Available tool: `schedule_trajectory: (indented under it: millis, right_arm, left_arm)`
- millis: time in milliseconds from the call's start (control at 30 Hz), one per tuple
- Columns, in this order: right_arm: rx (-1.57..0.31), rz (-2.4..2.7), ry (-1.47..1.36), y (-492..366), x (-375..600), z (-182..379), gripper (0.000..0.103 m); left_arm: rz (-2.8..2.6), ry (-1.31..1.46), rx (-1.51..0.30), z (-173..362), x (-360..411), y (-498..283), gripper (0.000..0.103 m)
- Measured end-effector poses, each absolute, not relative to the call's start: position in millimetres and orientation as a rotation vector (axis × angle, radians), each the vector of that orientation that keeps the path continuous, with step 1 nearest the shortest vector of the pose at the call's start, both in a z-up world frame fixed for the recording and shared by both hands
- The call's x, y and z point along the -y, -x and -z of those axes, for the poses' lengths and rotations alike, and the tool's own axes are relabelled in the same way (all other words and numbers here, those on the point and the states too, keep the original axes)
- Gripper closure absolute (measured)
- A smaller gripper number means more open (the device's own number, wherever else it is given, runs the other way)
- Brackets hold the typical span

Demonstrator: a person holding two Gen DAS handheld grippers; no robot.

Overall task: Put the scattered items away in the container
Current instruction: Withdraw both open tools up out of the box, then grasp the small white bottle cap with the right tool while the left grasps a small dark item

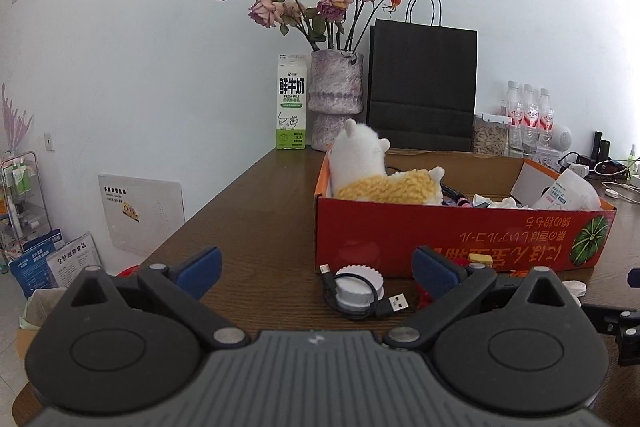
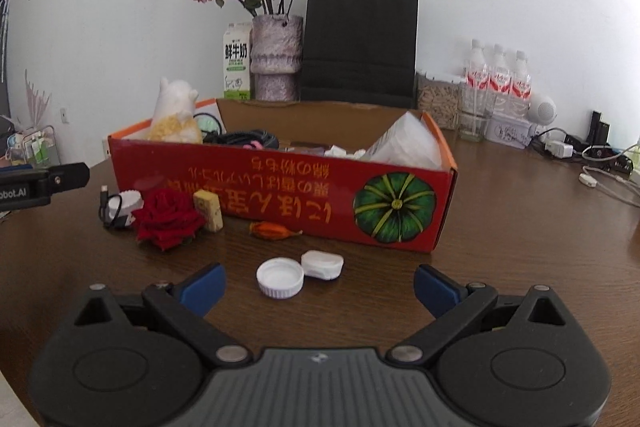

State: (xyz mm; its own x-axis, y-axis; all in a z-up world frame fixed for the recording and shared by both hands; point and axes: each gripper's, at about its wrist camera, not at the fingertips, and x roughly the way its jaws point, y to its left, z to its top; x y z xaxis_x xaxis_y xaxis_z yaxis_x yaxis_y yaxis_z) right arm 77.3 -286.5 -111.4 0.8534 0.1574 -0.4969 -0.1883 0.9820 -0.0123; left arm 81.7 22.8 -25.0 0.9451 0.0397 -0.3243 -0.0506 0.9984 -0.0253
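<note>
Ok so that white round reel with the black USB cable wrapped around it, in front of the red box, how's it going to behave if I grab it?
The white reel looks rigid and probably light, so it should pinch firmly across its ridged rim. The black cable sits loosely looped with both plugs free, so its ends will likely dangle and may snag the red box wall going in.

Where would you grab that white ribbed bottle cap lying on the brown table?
Probably across the white ribbed bottle cap at its outer wall, from above: it lies flat, open side up, and the ribs give grip. The open right gripper already faces it.
</note>
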Motion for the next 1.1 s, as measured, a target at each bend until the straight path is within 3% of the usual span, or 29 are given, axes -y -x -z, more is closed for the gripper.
schedule_trajectory:
  millis: [500,700,800,900,967,1033,1100]
  right_arm:
    - [-0.626,-0.154,0.088,-95.5,280.3,116.7,0.005]
    - [-0.633,-0.15,0.029,-102.2,279.3,116.8,0.016]
    - [-0.626,-0.164,0.031,-104.2,273.0,116.4,0.026]
    - [-0.615,-0.182,0.035,-106.1,266.1,114.4,0.044]
    - [-0.607,-0.189,0.035,-106.3,263.1,114.1,0.054]
    - [-0.597,-0.188,0.036,-105.3,262.0,114.2,0.072]
    - [-0.587,-0.19,0.034,-103.5,262.5,114.9,0.075]
  left_arm:
    - [-0.041,0.031,-0.499,38.2,-26.6,-112.8,0.0]
    - [0.014,0.017,-0.619,42.5,-20.0,-135.1,0.0]
    - [0.006,0.061,-0.608,42.1,-24.8,-141.2,0.0]
    - [0.018,0.081,-0.636,43.6,-27.4,-145.9,0.001]
    - [0.032,0.076,-0.628,43.4,-26.4,-143.7,0.01]
    - [0.034,0.068,-0.62,43.0,-24.9,-142.0,0.02]
    - [0.05,0.062,-0.609,42.6,-23.7,-139.9,0.033]
